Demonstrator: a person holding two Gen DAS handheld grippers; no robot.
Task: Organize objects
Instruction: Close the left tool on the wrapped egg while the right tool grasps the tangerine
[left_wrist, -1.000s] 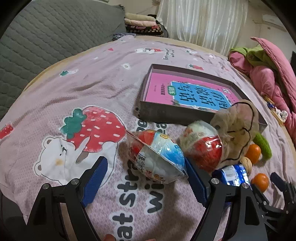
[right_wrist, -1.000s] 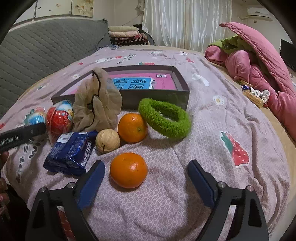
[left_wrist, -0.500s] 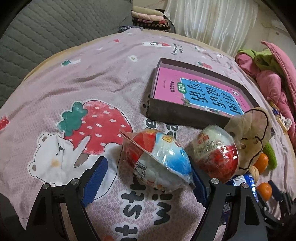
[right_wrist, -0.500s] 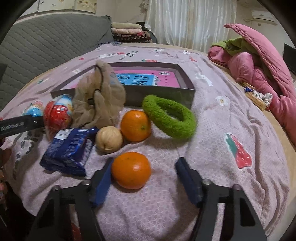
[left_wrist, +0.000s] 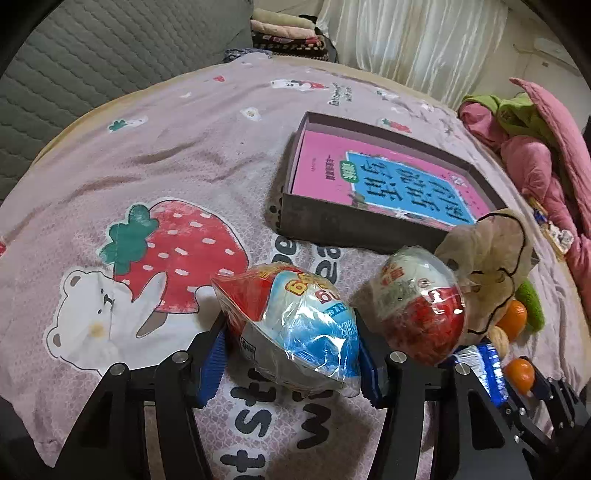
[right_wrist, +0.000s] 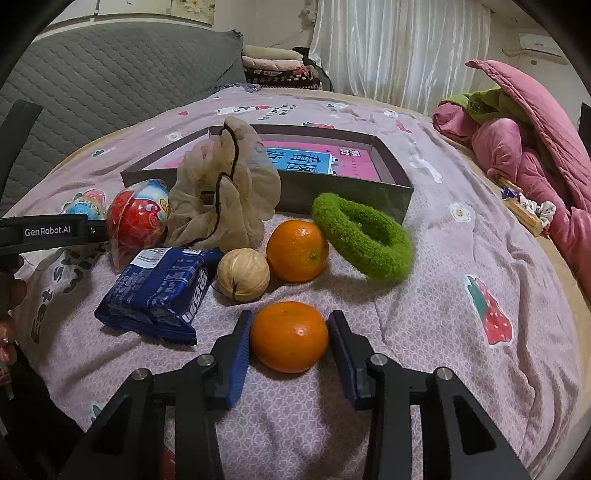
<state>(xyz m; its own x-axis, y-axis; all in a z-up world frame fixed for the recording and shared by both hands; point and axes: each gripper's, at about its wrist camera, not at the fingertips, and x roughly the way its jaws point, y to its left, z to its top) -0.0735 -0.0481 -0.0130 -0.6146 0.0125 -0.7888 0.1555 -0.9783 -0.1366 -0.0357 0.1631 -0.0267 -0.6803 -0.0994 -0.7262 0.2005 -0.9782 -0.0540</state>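
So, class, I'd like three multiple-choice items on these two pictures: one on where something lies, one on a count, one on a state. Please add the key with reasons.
1. Where does the pink book lie?
A. Inside the grey box
B. Under a green ring
C. On a pile of folded blankets

2. How many oranges are in view?
A. One
B. Two
C. Four

3. How does the grey box stand?
A. Shut under a lid
B. Tipped on its side
C. Flat, with its top open

Key:
1 A: the box walls run round the book's cover.
2 B: one orange is near the camera and one is behind it.
3 C: there is no lid on it, so the book shows from above.
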